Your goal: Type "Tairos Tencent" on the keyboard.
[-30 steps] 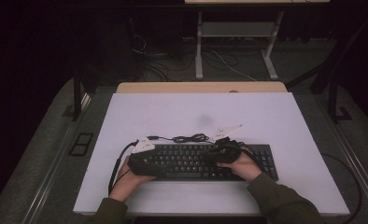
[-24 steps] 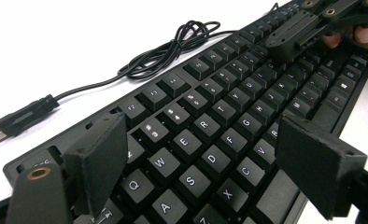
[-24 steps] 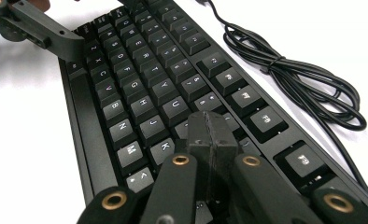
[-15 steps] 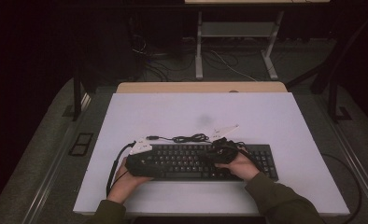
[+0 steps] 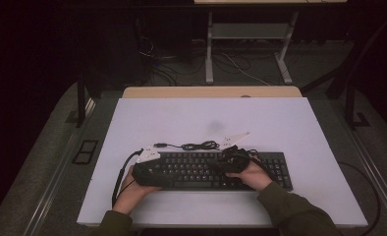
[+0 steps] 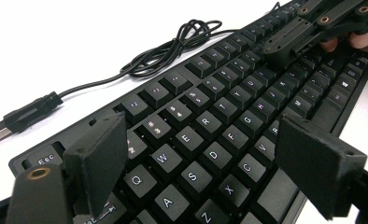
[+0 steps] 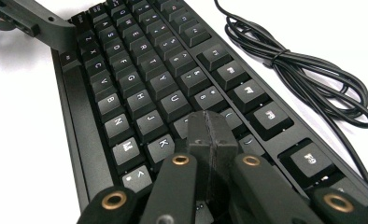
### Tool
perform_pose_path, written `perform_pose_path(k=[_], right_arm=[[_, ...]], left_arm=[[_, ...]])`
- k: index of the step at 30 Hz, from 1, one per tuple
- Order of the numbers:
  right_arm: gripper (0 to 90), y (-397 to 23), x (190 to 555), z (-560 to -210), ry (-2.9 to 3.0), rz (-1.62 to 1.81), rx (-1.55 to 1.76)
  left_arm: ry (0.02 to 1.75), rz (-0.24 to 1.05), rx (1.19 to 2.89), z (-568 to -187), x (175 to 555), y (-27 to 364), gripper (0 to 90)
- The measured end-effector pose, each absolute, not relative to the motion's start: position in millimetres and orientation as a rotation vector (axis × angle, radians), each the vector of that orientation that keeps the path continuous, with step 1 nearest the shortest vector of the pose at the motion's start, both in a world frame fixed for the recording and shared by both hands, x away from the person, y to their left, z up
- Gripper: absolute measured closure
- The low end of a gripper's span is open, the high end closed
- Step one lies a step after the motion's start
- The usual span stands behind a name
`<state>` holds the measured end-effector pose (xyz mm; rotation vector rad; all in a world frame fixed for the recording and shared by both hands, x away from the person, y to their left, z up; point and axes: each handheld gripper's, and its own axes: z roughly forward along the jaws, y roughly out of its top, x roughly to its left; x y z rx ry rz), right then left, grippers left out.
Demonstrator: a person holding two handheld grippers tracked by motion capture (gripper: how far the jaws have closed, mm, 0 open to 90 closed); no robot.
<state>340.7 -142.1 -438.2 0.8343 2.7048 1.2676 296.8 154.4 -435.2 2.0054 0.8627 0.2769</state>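
Black keyboard point(image 5: 208, 169) lies flat on the white table point(image 5: 290, 123), near the person's edge, with both hands over it. Left gripper point(image 6: 205, 172) sits over the keyboard's left end; its jaws stand spread wide, with the Q, W, A, S and neighbouring keys visible in the gap between them and nothing pinched. In the left gripper view the pads hang just above the keycaps; contact with the keys cannot be judged. Right gripper point(image 7: 211, 135) is over the middle-right of the letter block, jaws pressed together into a single blunt tip with nothing between them. That tip points down at the keys just beyond K and J; from the right gripper view it looks to be on or just above the keycaps, which of the two I cannot tell. The keyboard's cable point(image 7: 308, 79), bundled in a loose coil, lies on the table just beyond the keyboard's far edge, to the right of the right gripper's tip. Its USB plug point(image 6: 21, 119) rests on the table past the left gripper, beyond the keyboard's Esc corner.
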Motion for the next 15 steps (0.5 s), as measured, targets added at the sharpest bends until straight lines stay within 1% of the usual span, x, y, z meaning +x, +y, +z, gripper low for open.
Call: perform_pose_path(k=[7,15], right_arm=[[85.3,-142.5,339.9,-436.3,2.701,1.276,0.833],[71.0,-146.6,339.9,-431.2,2.666,1.339,0.855]], left_arm=[[0.861,0.279,2.008,-435.3,296.9,154.4,16.1],[0.856,0.276,2.011,-434.9,296.6,154.2,16.8]])
